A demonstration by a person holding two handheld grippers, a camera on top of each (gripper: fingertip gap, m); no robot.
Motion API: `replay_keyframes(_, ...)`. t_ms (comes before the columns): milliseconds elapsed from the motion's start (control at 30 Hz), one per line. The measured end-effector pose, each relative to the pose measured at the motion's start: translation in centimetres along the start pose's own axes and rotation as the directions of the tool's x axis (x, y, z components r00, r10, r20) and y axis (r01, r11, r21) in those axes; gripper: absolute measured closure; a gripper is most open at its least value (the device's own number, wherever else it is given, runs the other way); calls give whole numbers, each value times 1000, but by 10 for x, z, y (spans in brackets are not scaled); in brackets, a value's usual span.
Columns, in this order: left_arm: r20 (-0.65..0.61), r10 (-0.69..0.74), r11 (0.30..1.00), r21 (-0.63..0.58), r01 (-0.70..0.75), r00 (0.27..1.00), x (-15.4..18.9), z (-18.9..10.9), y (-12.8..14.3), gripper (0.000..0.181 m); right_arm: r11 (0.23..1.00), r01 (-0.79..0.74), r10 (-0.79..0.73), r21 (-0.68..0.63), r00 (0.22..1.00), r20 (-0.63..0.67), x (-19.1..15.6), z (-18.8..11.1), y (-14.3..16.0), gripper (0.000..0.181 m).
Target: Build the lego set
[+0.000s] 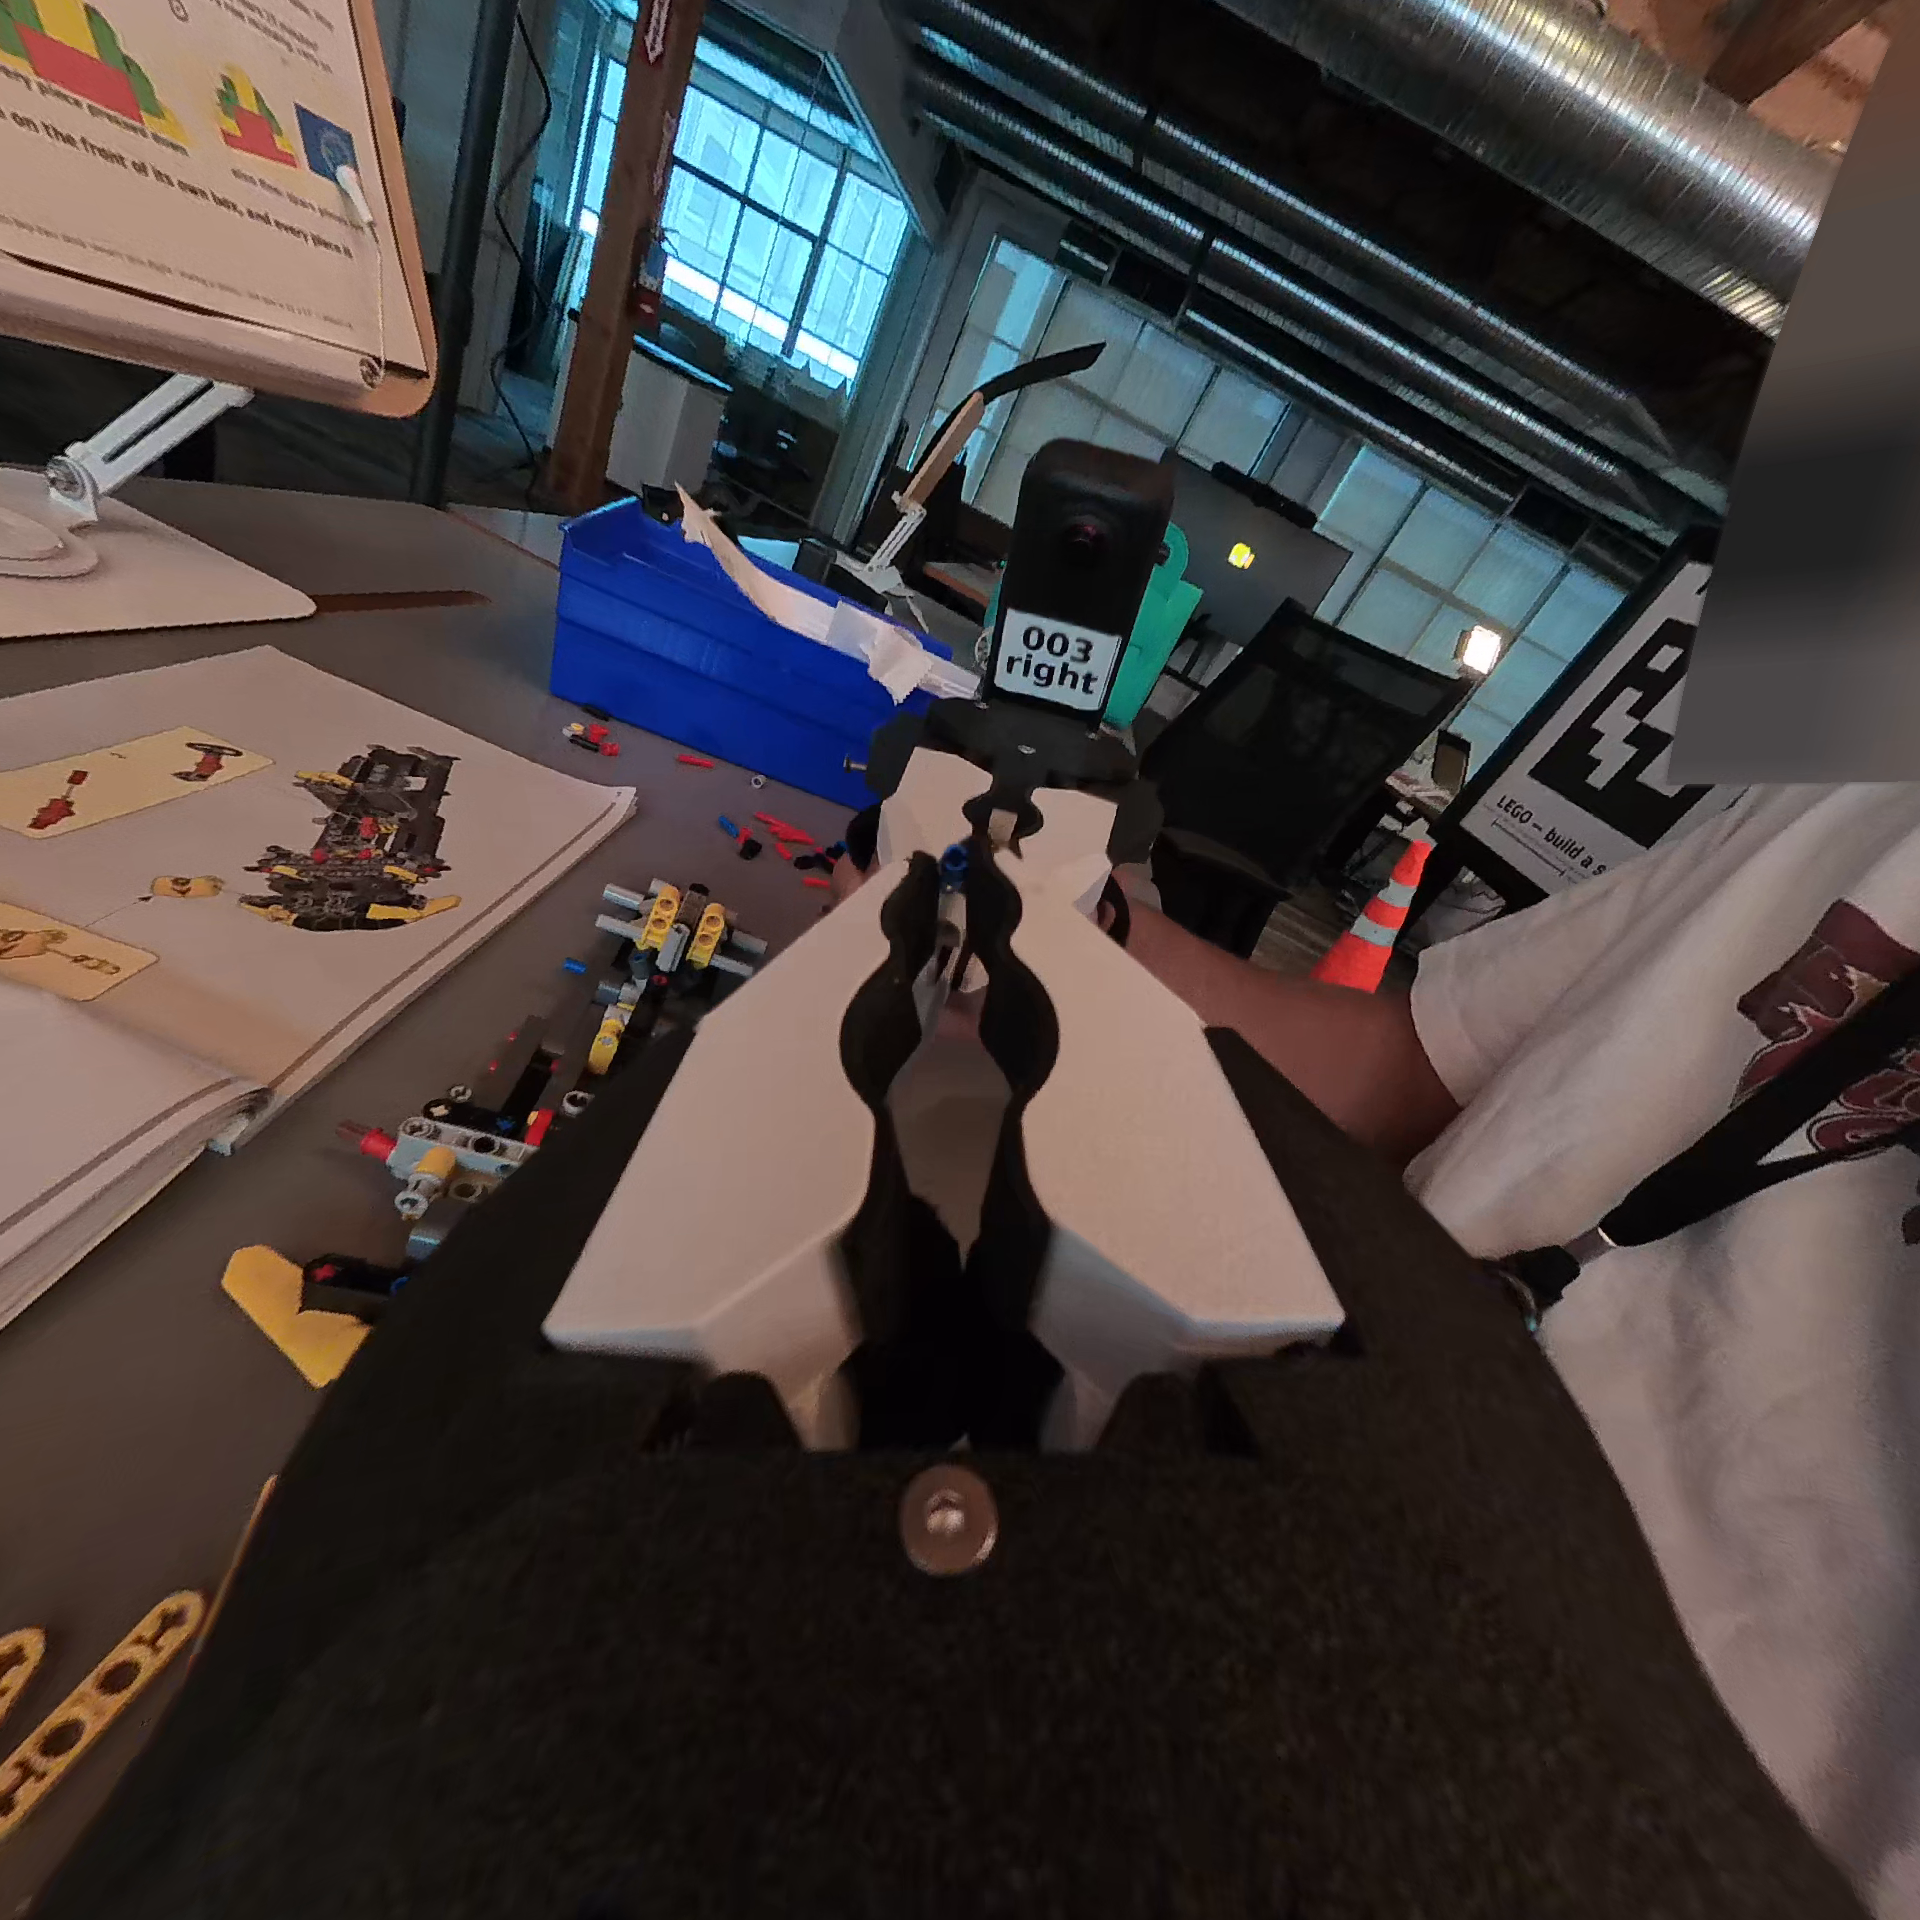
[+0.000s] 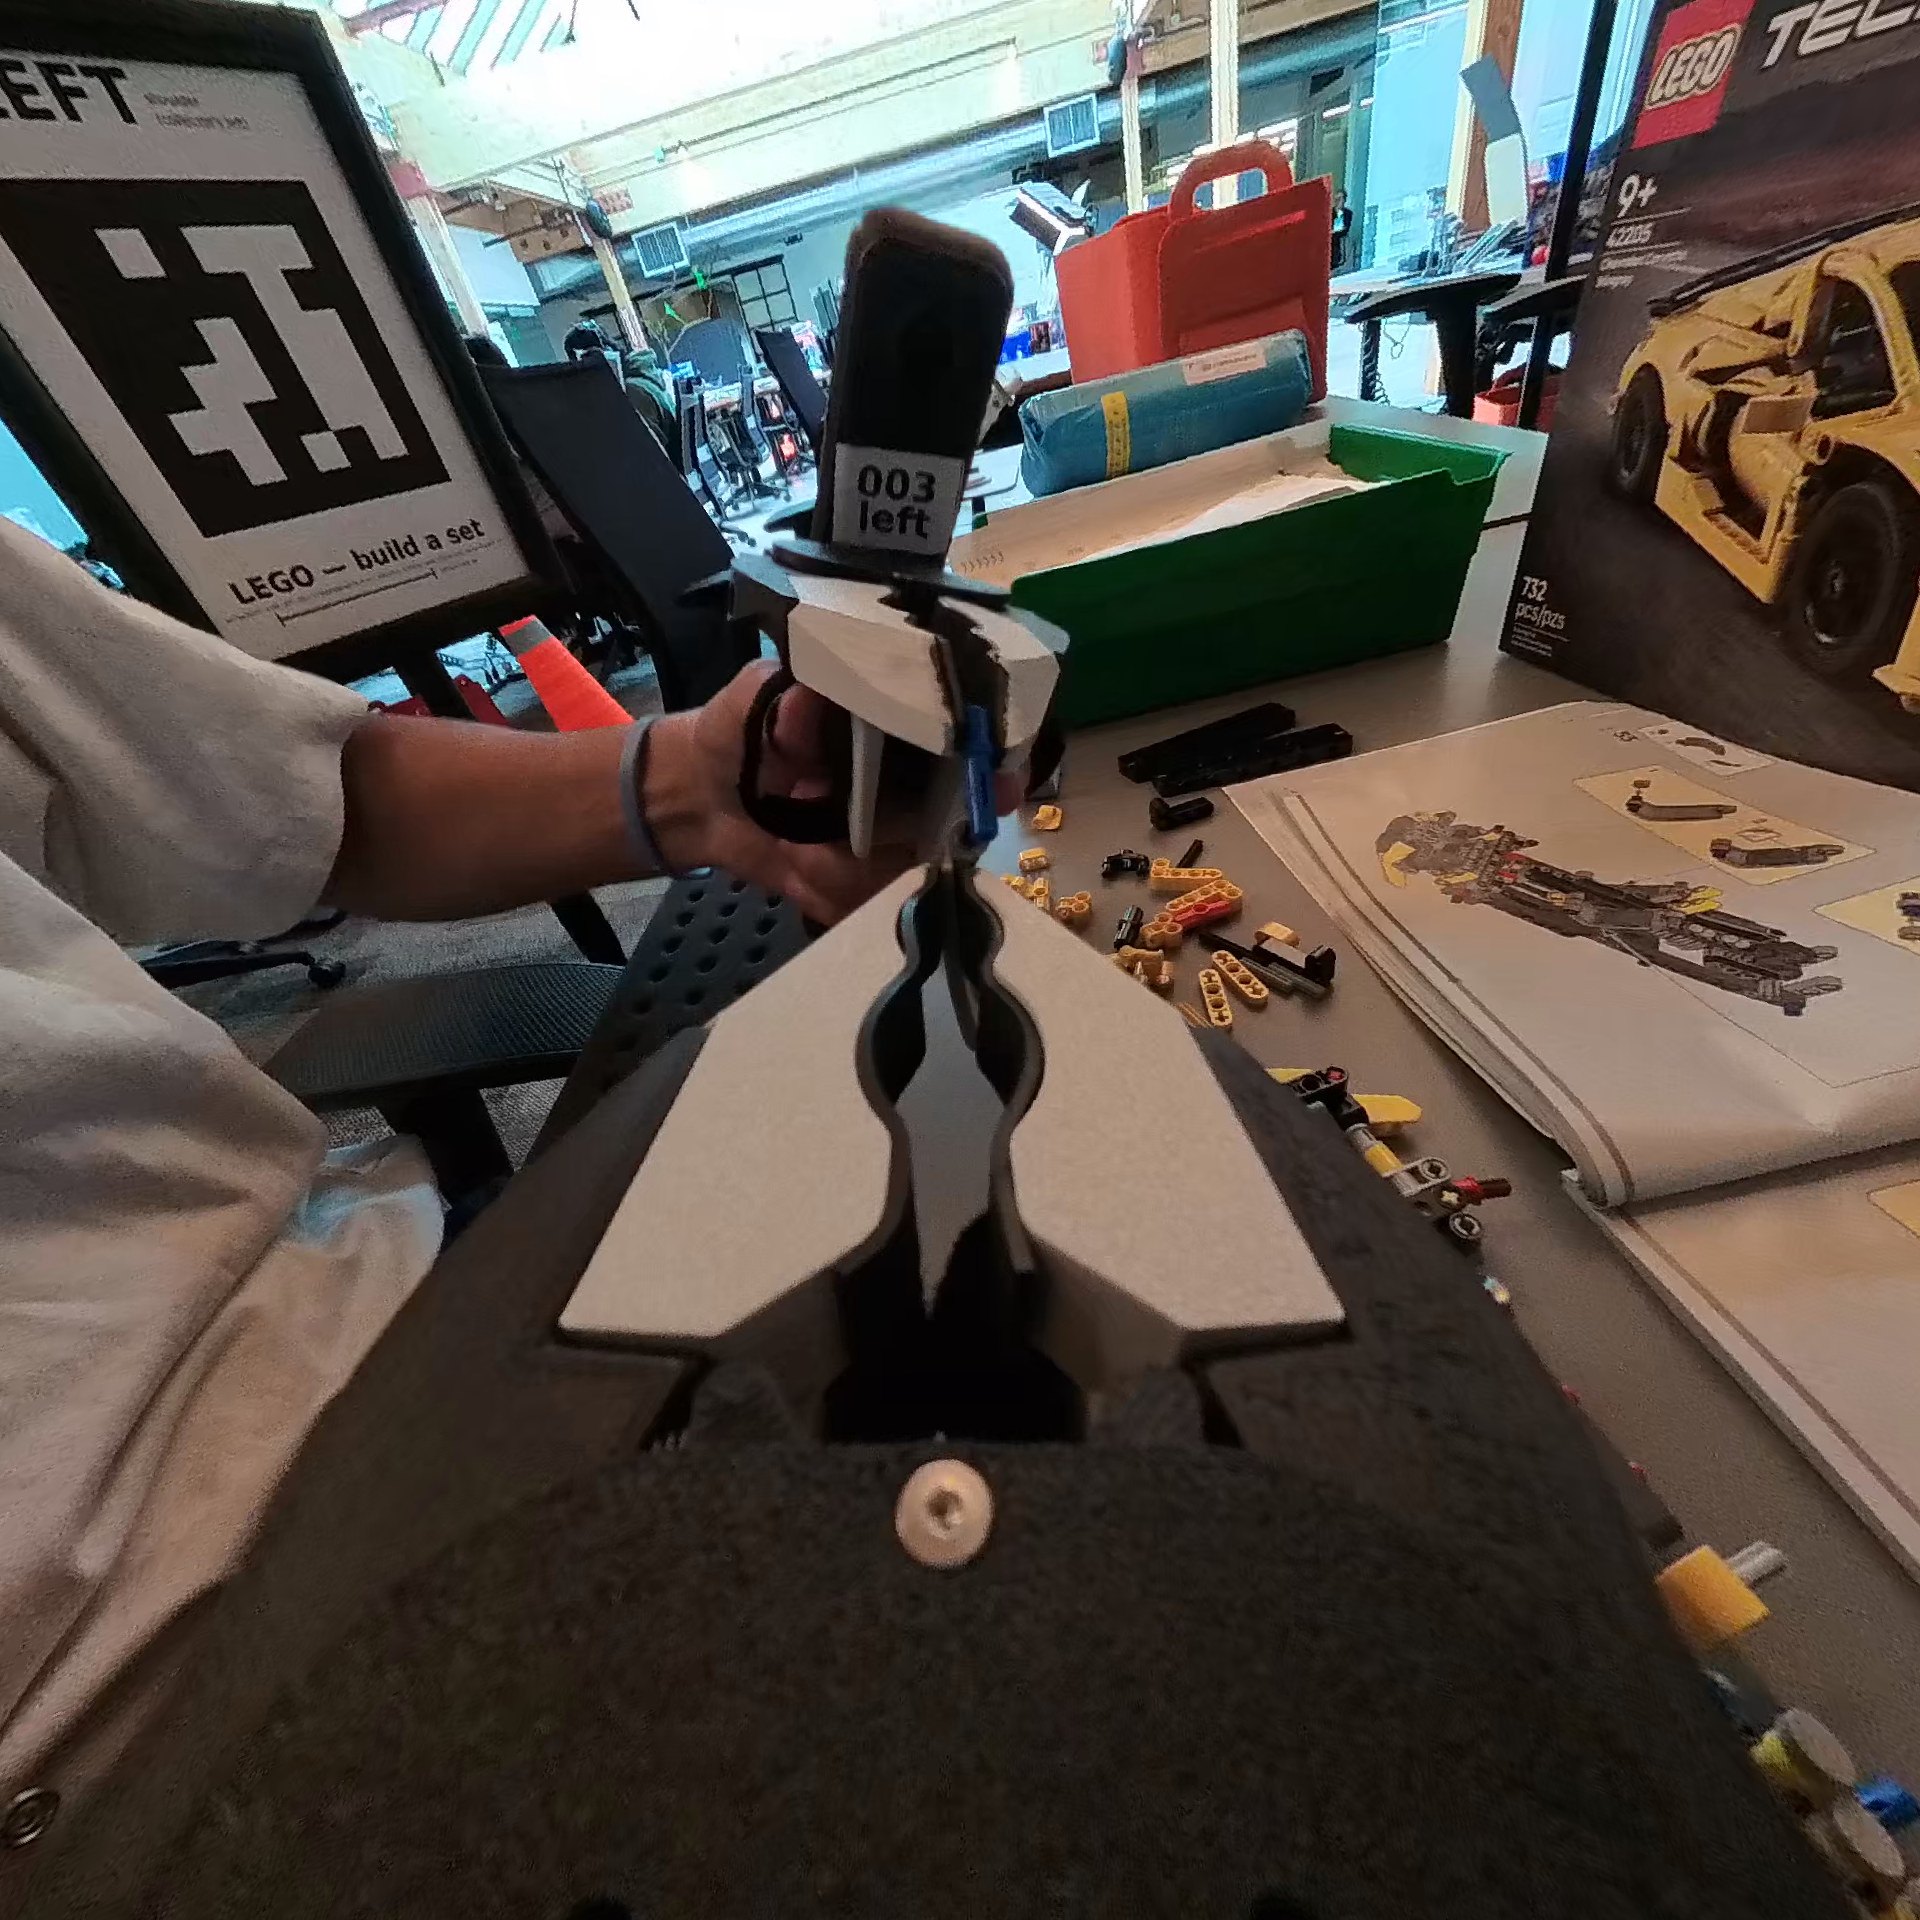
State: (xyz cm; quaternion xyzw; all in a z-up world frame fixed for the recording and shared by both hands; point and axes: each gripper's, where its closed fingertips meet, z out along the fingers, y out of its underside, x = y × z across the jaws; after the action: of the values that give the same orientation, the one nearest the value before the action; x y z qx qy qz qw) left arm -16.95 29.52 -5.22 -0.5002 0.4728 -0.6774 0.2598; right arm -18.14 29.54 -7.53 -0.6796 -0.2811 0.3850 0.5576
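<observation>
Two bins on the desk (image 1: 436,1278): blue bin (image 1: 686,655) at 11 o'clock in the left wrist view, holding crumpled white paper (image 1: 790,597); green bin (image 2: 1247,592) at 1 o'clock in the right wrist view, holding white sheets (image 2: 1226,509). Left gripper (image 1: 948,914) nearly closed, pinching a blue pin (image 1: 954,860) with a pale piece at the tips. Right gripper (image 2: 951,883) nearly closed too, tips meeting the same pin (image 2: 975,779) at centre, raised above the desk edge; own grasp cannot tell. Loose lego parts (image 2: 1195,925) at 2 o'clock beside an open manual (image 2: 1621,914). Partial build (image 1: 665,935) at 9 o'clock beside the manual (image 1: 312,831). Set box (image 2: 1756,416) standing at 2 o'clock.
</observation>
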Motion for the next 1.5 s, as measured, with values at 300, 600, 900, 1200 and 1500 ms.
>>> replay_keyframes(300, 255, 245, 909, -395, -131, 935, -48, -56, 44, 178, 992, 53, -68, -117, 989, -129, 24, -2, 20, 181)
replay_keyframes(600, 296, 382, 735, -672, -94, 876, -77, -92, 111, 177, 993, 68, -85, -96, 981, -176, 31, -5, 16, 181)
replay_keyframes(900, 263, 397, 686, -722, -94, 880, -78, -95, 123, 177, 994, 66, -81, -93, 981, -174, 32, -6, 15, 181)
replay_keyframes(1200, 246, 383, 682, -725, -93, 890, -74, -95, 125, 177, 993, 66, -82, -100, 983, -167, 30, -5, 17, 181)
replay_keyframes(1500, 231, 405, 655, -748, -105, 885, -75, -97, 127, 176, 992, 65, -82, -107, 983, -162, 30, -5, 18, 181)
